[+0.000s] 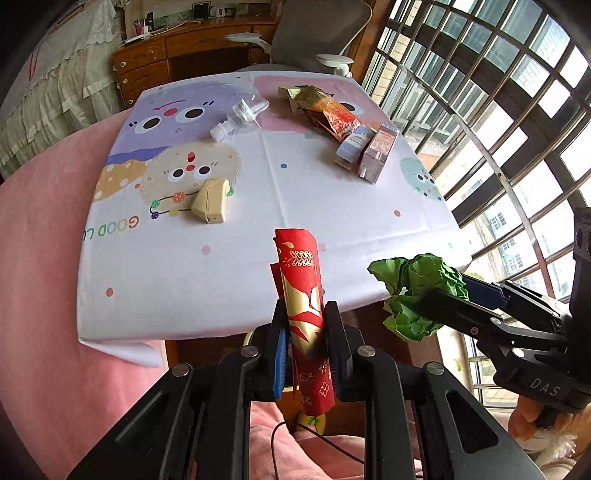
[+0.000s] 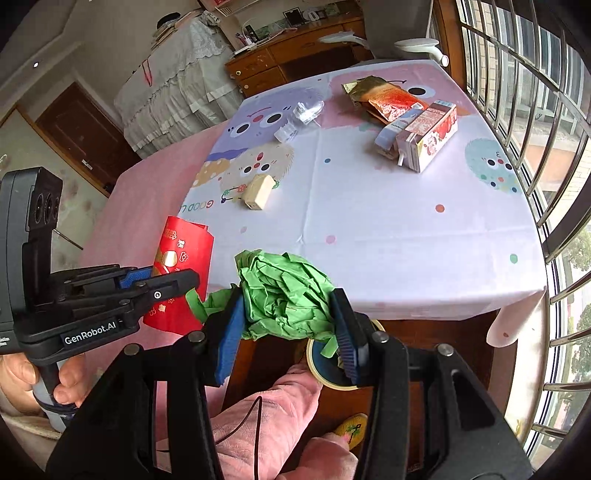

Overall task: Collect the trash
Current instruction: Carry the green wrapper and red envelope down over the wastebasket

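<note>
My left gripper (image 1: 304, 325) is shut on a red and gold paper envelope (image 1: 303, 291), held upright before the table's near edge. My right gripper (image 2: 286, 314) is shut on a crumpled green paper ball (image 2: 284, 291); the left wrist view shows that ball (image 1: 417, 291) at the right. Both hang off the table's front edge, side by side. Below the right gripper a round bin opening (image 2: 328, 365) shows on the floor. On the cartoon tablecloth (image 1: 295, 221) lie a beige box (image 1: 210, 201), a crushed clear bottle (image 1: 240, 116), a foil snack bag (image 1: 325, 107) and two cartons (image 1: 369, 149).
A grey office chair (image 1: 314, 33) and a wooden desk (image 1: 177, 51) stand behind the table. Barred windows (image 1: 480, 110) run along the right. Pink fabric (image 1: 48, 258) covers the left side and the person's legs below. A slipper (image 2: 349, 424) lies on the floor.
</note>
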The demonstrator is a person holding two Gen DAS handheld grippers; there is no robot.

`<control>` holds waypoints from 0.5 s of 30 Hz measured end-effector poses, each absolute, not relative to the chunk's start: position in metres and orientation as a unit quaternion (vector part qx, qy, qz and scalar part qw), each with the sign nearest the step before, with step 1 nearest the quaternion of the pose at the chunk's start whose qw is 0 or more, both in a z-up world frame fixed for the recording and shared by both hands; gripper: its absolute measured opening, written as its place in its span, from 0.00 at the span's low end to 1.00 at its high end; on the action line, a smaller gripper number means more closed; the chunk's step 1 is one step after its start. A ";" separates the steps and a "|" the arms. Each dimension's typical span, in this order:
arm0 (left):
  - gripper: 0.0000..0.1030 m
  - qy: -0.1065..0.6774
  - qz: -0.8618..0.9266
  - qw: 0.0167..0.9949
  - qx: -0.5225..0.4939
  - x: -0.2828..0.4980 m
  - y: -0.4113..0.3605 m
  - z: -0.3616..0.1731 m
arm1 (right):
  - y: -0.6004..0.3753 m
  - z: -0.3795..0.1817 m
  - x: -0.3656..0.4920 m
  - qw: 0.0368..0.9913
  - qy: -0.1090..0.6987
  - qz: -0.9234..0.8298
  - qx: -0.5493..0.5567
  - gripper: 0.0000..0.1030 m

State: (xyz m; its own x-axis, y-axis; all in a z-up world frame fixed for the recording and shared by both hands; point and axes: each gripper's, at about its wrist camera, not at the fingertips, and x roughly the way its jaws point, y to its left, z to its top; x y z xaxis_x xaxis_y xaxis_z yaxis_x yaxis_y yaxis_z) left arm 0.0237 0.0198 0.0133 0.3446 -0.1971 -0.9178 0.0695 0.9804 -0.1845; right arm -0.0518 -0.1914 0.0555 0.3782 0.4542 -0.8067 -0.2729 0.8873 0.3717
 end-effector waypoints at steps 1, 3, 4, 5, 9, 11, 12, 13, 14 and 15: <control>0.18 0.570 -0.082 0.816 -0.049 0.015 0.015 0.010 | -0.195 0.051 -0.059 0.823 0.517 0.219 0.091 0.41; 0.18 0.574 -0.084 0.813 -0.034 0.000 0.005 0.005 | -0.200 0.041 -0.070 0.818 0.526 0.214 0.098 0.41; 0.18 0.577 -0.086 0.812 -0.028 -0.007 0.001 0.003 | -0.203 0.035 -0.074 0.814 0.531 0.211 0.103 0.41; 0.18 0.579 -0.087 0.810 -0.023 -0.014 -0.003 0.000 | -0.205 0.030 -0.079 0.811 0.535 0.209 0.108 0.41; 0.18 0.592 -0.088 0.801 -0.013 -0.032 -0.012 -0.018 | -0.209 -0.002 -0.091 0.798 0.558 0.195 0.117 0.41; 0.18 0.603 -0.088 0.792 -0.014 -0.037 -0.013 -0.032 | -0.210 -0.023 -0.095 0.788 0.572 0.189 0.128 0.41; 0.18 0.609 -0.088 0.788 -0.015 -0.042 -0.015 -0.041 | -0.210 -0.036 -0.094 0.782 0.580 0.185 0.133 0.41; 0.18 0.616 -0.089 0.783 -0.016 -0.044 -0.015 -0.051 | -0.210 -0.048 -0.095 0.778 0.586 0.181 0.136 0.41; 0.18 0.621 -0.090 0.778 -0.015 -0.047 -0.016 -0.061 | -0.211 -0.060 -0.098 0.774 0.592 0.176 0.139 0.41; 0.18 0.627 -0.089 0.773 -0.013 -0.050 -0.017 -0.072 | -0.211 -0.073 -0.098 0.770 0.598 0.171 0.142 0.41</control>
